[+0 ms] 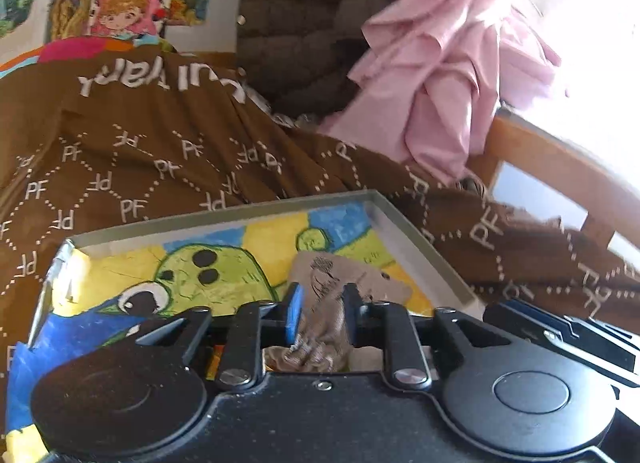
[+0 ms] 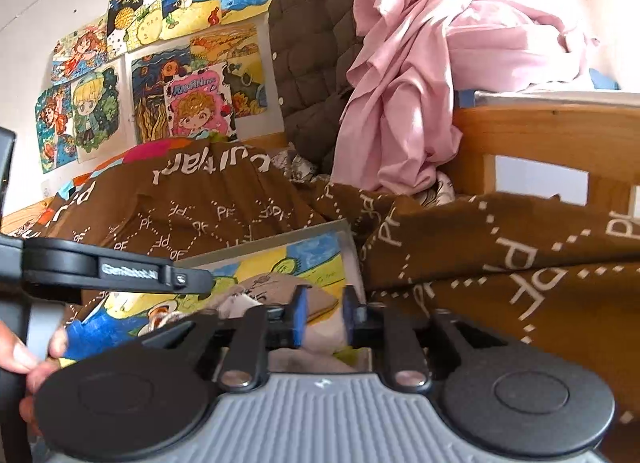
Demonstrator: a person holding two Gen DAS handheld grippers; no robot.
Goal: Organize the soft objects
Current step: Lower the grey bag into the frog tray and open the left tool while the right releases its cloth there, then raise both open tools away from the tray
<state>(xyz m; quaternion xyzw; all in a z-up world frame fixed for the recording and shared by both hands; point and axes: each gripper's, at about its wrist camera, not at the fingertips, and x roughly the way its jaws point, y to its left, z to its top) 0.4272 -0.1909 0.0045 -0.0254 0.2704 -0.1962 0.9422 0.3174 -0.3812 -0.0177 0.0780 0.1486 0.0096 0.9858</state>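
Left gripper (image 1: 320, 313) pinched on beige soft cloth (image 1: 320, 303), bunched between fingers, over shallow box (image 1: 420, 239), likely for dropping in; right gripper (image 2: 323, 317) part-open beside, holding nothing, cloth (image 2: 280, 291) just beyond fingertips.

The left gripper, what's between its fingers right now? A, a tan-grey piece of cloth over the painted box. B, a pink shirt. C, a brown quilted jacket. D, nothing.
A: the left gripper has tan-grey cloth bunched between its fingers above the box; the pink shirt lies far behind.
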